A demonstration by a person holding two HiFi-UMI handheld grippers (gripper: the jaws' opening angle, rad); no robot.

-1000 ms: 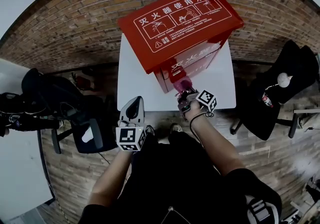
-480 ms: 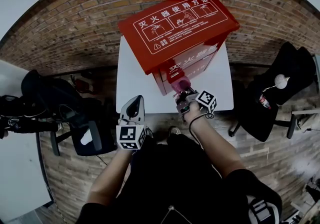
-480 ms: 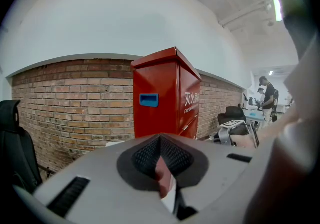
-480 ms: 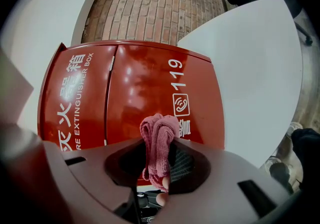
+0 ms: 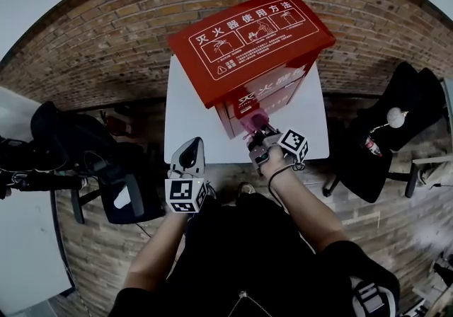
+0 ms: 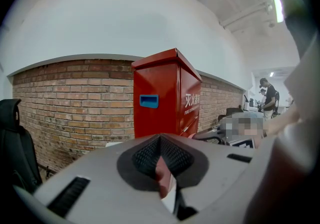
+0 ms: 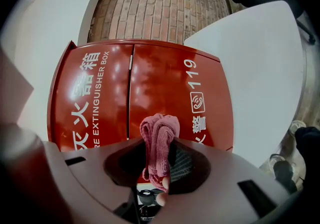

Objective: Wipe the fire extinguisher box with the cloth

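Observation:
A red fire extinguisher box [image 5: 248, 47] with white print stands on a white table [image 5: 190, 117]. My right gripper [image 5: 259, 133] is shut on a bunched pink cloth [image 5: 255, 122], which it holds against the lower front of the box. In the right gripper view the cloth [image 7: 159, 138] sticks up between the jaws of the right gripper [image 7: 161, 164], right before the box's double doors [image 7: 105, 98]. My left gripper [image 5: 192, 146] hovers at the table's near edge, left of the box, shut on nothing. The left gripper view shows the left gripper [image 6: 161, 167] and the box's side [image 6: 156, 95] beyond it.
A black office chair [image 5: 117, 181] stands left of the table. Another chair [image 5: 396, 110] with dark clothing and a bottle [image 5: 374, 143] stands at the right. A brick wall [image 6: 70, 98] runs behind the box. People [image 6: 268, 97] stand far off at the right.
Hardly anything differs. The right gripper keeps the cloth at the same low spot on the box front, and the left gripper holds still. The head view has shifted slightly.

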